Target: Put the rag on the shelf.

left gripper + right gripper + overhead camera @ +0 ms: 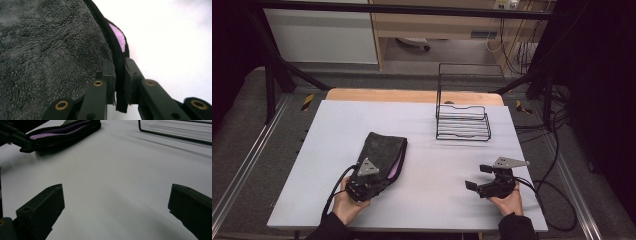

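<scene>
A dark fleecy cloth (pixel 382 152) with a purple inner layer was seen lying folded on the white desk (pixel 427 150), to the near left of the black wire rack (pixel 463 122). The rack stood toward the far right of the desk, well apart from the cloth.

The left claw (pixel 362 186) was held at the near end of the cloth, and its two black jaws were seen pressed onto the cloth's thick black hem. In the left gripper view the hem (pixel 119 75) was pinched between the jaws of the left claw (pixel 120 82), with the grey pile of the cloth (pixel 50 55) spread to one side of it and a strip of purple lining (pixel 118 35) shown just beyond the hem.

The right claw (pixel 479 182) was held over bare desk, to the near right of the rack and well apart from the cloth. In the right gripper view its jaws were seen spread wide, with nothing between them but the desk surface (pixel 117 190). The cloth (pixel 62 131) and the left claw gripping it were seen farther off in that view, and a corner of the wire rack (pixel 175 133) was seen as well.
</scene>
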`<state>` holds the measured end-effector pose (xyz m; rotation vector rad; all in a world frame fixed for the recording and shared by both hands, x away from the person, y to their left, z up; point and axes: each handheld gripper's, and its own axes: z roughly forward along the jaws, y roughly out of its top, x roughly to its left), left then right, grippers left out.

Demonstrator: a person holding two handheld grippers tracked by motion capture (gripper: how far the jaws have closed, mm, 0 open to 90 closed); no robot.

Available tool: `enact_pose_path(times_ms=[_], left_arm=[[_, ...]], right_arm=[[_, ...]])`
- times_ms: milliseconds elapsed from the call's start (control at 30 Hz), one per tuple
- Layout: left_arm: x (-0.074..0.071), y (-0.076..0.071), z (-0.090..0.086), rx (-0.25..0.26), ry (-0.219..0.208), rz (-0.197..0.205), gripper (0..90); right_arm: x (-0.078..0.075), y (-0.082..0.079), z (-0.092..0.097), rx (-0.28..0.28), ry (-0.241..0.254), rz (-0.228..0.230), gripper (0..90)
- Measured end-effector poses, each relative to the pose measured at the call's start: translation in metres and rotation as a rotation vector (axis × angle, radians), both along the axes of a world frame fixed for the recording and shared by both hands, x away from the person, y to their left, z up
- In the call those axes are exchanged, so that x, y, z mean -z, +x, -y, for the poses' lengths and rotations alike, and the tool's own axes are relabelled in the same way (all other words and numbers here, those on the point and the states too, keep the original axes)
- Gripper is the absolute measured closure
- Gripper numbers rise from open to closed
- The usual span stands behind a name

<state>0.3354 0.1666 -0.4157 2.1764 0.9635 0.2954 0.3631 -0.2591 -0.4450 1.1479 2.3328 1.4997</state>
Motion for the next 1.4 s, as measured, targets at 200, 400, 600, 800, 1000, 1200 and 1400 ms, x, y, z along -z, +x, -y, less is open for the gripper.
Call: enact_pose_path(times_ms=[200,400,600,800,1000,1200,1400], left_arm=[[0.000,-0.008,0.012,0.020,-0.025,-0.021,80.7],[0.001,-0.017,0.025,0.044,-0.030,-0.036,80.5],[0.006,-0.019,0.034,0.057,-0.036,-0.049,79.8],[0.010,-0.017,0.035,0.098,-0.011,-0.088,68.2],[-0.010,-0.013,0.006,0.034,-0.027,0.001,43.4],[-0.011,0.005,-0.043,-0.090,-0.041,-0.024,32.4],[0.005,0.016,-0.076,-0.163,-0.045,-0.090,33.3]], right_arm=[[0.000,0.000,0.000,0.000,0.001,-0.003,1.4],[0.000,0.000,0.000,-0.001,0.001,-0.001,1.4],[0.000,0.000,0.000,-0.002,0.001,-0.003,1.6],[0.000,0.000,-0.001,0.001,-0.005,-0.001,1.8],[-0.003,-0.001,-0.012,-0.005,-0.009,-0.002,4.1],[-0.009,0.002,-0.048,-0.022,-0.048,-0.006,6.8],[-0.013,0.005,-0.090,-0.039,-0.065,-0.025,12.6]])
